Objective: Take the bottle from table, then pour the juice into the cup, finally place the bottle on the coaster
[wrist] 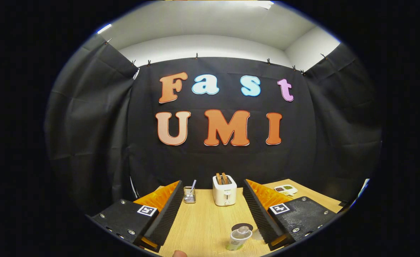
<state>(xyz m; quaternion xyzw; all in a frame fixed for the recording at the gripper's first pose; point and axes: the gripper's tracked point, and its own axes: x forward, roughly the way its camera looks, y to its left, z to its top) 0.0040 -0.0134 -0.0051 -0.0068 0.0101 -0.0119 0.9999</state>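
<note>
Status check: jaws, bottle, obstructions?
Gripper open, holding nothing. Bottle upright between the jaws, near side, untouched. Coaster just behind it. Toaster farther back.

Toaster (224, 190): small dark brand word on its front, too small to read. Bottle (237, 239): label unreadable. Gripper (211, 210) fingers spread apart, each carrying a square black-and-white marker.

gripper camera looks forward, seemingly level, high above the table (203, 217), toward the booth wall.

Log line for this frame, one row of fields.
hand-held gripper: open, empty | bottle: on table, between fingers, ungrasped | coaster: behind bottle | toaster: far edge
</note>
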